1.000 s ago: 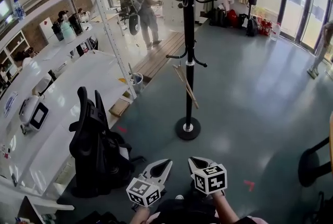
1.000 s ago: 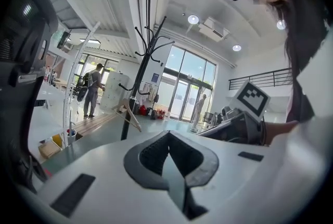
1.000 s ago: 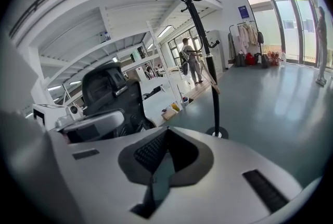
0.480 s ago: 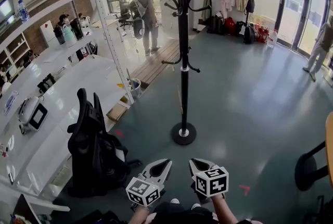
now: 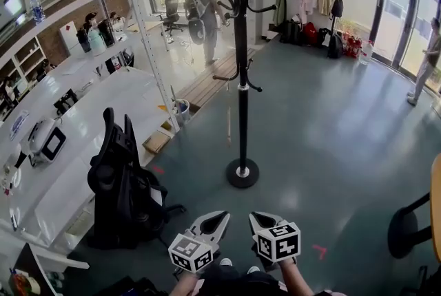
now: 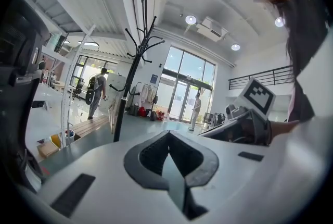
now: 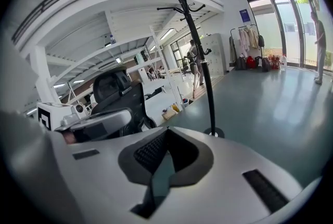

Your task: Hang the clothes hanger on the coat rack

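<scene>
Clothes hanger [image 5: 229,119]: likely the thin pale strip hanging beside the coat rack [image 5: 241,102] pole, well apart from both grippers.
Left gripper [image 5: 215,219] and right gripper [image 5: 262,217]: jaws together, empty. Probably light, stiff wood (seen edge-on only); pinch the bar near its hook.

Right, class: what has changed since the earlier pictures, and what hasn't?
The hanger on the coat rack has turned: slanted a second ago, it now shows as a thin upright line. The person behind the rack seems to have stepped along a little. Nothing was grasped or released. The left gripper and right gripper stay low, shut and empty; the rack stands unmoved.
</scene>
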A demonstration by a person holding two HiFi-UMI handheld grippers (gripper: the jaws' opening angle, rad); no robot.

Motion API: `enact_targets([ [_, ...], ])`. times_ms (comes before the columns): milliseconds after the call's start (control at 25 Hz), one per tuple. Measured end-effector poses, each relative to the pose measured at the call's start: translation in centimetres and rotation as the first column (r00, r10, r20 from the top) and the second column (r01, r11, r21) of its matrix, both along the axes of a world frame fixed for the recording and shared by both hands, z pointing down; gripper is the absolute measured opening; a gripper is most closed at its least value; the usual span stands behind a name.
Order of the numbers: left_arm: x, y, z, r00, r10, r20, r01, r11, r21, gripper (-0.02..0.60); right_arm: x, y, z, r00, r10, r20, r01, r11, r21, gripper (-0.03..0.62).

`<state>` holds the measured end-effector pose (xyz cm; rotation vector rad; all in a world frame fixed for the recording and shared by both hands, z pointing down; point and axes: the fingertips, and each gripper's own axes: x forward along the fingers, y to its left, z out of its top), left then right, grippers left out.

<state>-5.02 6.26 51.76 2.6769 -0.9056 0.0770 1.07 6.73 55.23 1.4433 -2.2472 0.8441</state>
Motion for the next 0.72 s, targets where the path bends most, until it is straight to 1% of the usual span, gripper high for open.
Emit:
enact_targets([
  [320, 0.63, 0.54, -0.08, 1.000, -0.022, 0.005, 0.022, 1.000, 0.001, 0.000, 0.19, 0.24, 0.26, 0.999, -0.036, 0.015, 0.037, 0.999, -0.010, 0.009],
  [520, 0.23, 0.31, -0.21, 0.999, -0.039, 0.006, 0.039, 0.999, 0.004, 0.000, -0.13, -0.01, 0.18, 0.999, -0.049, 0.012, 0.049, 0.999, -0.006, 0.009],
  [720, -0.01, 0.39, 0.00, 0.999, -0.048, 0.004, 0.048, 0.999, -0.010, 0.000, -0.17, -0.13, 0.27, 0.998, -0.056, -0.003, 0.056, 0.998, -0.013, 0.009],
])
